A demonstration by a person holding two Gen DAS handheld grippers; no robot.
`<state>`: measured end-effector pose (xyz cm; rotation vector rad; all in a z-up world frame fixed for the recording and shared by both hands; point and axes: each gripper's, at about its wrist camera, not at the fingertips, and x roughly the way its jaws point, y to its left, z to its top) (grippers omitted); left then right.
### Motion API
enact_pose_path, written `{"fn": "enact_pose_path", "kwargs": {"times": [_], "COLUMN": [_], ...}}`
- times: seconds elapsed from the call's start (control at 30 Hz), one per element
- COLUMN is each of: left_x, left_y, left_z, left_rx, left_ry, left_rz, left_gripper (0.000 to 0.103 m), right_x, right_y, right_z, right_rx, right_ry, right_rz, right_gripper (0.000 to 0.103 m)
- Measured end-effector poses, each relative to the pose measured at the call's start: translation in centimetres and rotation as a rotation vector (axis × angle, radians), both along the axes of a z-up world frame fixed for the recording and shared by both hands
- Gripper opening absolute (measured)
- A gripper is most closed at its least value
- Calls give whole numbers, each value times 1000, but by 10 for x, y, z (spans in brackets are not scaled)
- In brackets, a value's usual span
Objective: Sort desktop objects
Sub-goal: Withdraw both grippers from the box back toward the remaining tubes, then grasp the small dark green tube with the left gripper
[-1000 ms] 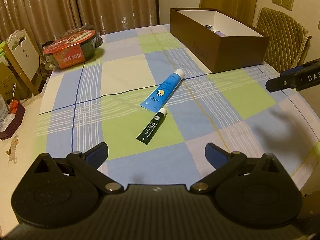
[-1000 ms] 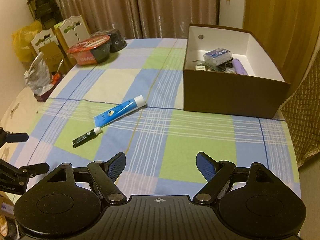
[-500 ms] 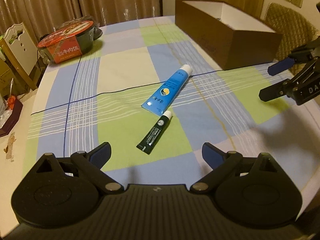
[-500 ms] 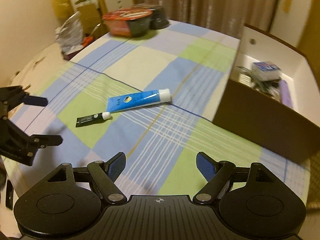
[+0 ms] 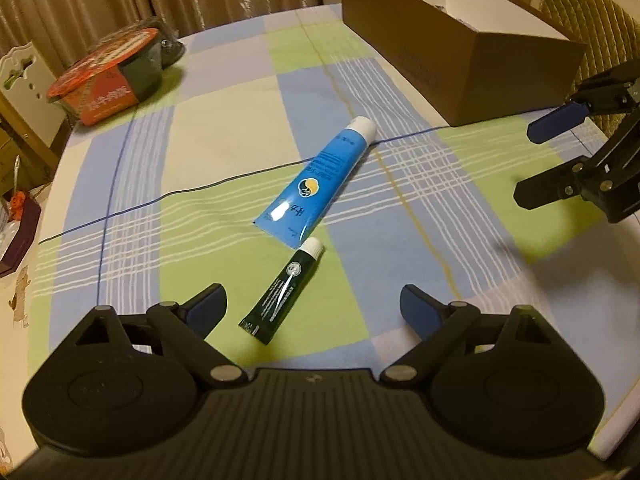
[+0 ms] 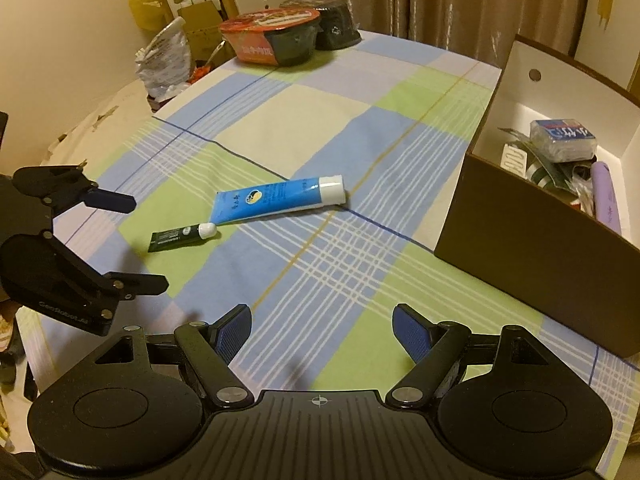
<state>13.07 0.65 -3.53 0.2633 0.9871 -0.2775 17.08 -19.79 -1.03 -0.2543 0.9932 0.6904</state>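
The brown box point(image 6: 536, 256) sits at the right side of the checked tablecloth point(image 6: 320, 128), open at the top with a white inside. In it lie a wrapped blue-and-white packet point(image 6: 562, 140), a purple tube point(image 6: 606, 196) along the near wall, and a jumble of dark green and white wrappers point(image 6: 532, 164) too tangled to tell apart. At the far left of the cloth stands a red-lidded food bowl point(image 6: 276, 36) with a dark tub point(image 6: 334, 26) just beside it.

The blue tube point(image 5: 320, 182) lies in the middle of the cloth, white cap toward the box. The small dark green tube point(image 5: 282, 296) lies just beside its flat end, cap almost touching it — both are outside the box.

The left gripper point(image 5: 312, 308) has its jaws spread wide and empty, the green tube lying between them and a little beyond. The right gripper point(image 6: 320, 330) is likewise spread apart, holding nothing, over bare cloth.

Compared with a second ago, the left gripper has come closer to the two tubes — they fill more of its view — and the right gripper has swung left toward them, so each gripper now shows larger in the other's view.
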Motion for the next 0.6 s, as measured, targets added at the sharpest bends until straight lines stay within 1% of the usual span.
{"fn": "enact_pose_path", "kwargs": {"times": [0.13, 0.2, 0.3, 0.37, 0.4, 0.43, 0.5, 0.53, 0.57, 0.6], "left_x": [11, 17, 26, 33, 37, 40, 46, 49, 51, 53], "left_y": [5, 9, 15, 20, 21, 22, 24, 24, 25, 26], "left_z": [-8, -13, -21, -25, -27, -30, -34, -35, -35, -35], "left_rx": [25, 32, 33, 16, 10, 7, -3, -13, -23, -31], "left_ry": [14, 18, 23, 26, 31, 40, 53, 54, 58, 62], "left_rz": [-60, -100, -169, -221, -245, -268, -317, -344, -368, -388], "left_gripper": [76, 74, 70, 68, 66, 59, 52, 46, 42, 35], "right_x": [1, 1, 3, 4, 5, 6, 7, 8, 9, 10], "right_y": [2, 5, 8, 12, 14, 16, 22, 24, 27, 30], "right_z": [-1, -1, -2, -4, -5, -6, -9, -10, -11, -11], "right_rx": [-6, -13, -15, 1, 8, 14, 21, 26, 31, 38], "right_ry": [0, -7, 5, 28, 40, 51, 64, 67, 70, 71], "right_rz": [4, -4, -69, -133, -165, -196, -257, -283, -308, -333], "right_gripper": [80, 80, 80, 80, 80, 80, 80, 80, 80, 80]}}
